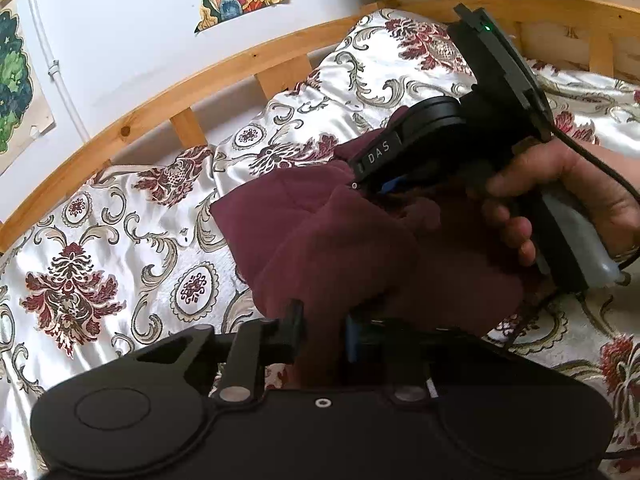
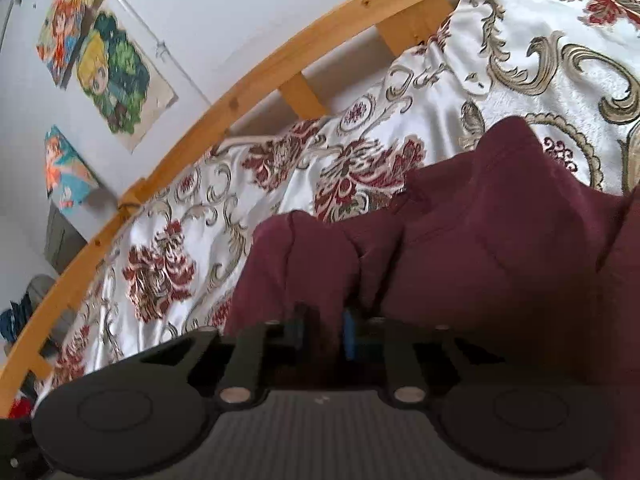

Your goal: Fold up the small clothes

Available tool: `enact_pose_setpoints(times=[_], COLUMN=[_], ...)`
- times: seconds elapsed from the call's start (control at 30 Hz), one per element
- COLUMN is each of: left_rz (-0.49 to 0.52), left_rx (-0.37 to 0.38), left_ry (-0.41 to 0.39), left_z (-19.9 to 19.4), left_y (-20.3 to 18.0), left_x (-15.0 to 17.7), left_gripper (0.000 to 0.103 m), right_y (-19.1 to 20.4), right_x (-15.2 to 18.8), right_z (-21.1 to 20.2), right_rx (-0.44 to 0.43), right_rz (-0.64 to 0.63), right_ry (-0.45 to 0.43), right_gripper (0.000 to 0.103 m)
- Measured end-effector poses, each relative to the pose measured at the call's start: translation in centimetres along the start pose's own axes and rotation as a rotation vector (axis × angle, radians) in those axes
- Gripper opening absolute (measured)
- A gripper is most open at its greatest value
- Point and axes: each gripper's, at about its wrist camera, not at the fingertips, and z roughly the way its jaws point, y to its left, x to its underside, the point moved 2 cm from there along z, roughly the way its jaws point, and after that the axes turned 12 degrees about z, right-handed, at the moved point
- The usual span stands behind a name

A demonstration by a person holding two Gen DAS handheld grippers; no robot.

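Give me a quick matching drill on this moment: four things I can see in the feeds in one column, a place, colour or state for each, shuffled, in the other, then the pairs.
Things:
1. maroon garment
2. bedspread
3. bed rail
4. right gripper

Descriptions:
A. pale wood, running along the wall side of the bed
B. white, with dark red flowers and beige scrolls
C. pinched at two places, bunched up off the bed
D. black, marked DAS, gripped by a bare hand

Pairs: 1-C, 2-B, 3-A, 4-D. The left gripper has its jaws closed on the garment's near edge.
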Motion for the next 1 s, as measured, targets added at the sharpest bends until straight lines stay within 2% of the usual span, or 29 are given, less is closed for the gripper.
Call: enact_pose_setpoints(times=[0.13, 0.4, 0.73, 0.87, 1.0], left_rz=[-0.006, 0.044, 0.101, 0.117, 0.090], left_rx=[0.013, 0.062, 0.153, 0.169, 0.190], left_ry=[-0.023, -0.117, -0.176, -0.181, -0.172], left_z=[-0.5, -1.6, -1.5, -1.3, -1.1], left_y=[-0.4, -2.4, -5.4, -6.3, -6.5], left_x=[-0.6, -3.5, -6.0, -6.0, -5.7], left_gripper=[0.018, 0.016, 0.016, 0.016, 0.016], right_y=[1.0, 3.5, 1.5, 0.5, -0.4], right_x=[-0.4, -2.9, -4.2, -4.0, -3.6], right_z=[-1.0, -5.8, -10.5, -11.5, -11.7], right_rx=[0.015, 0.071, 0.167, 0.203, 0.240], right_rz=[-0.070, -0.253, -0.273, -0.258, -0.266], right_ry=[-0.040, -0.151, -0.226, -0.224, -0.207], right_gripper=[0.012, 0.012, 0.011, 0.011, 0.011])
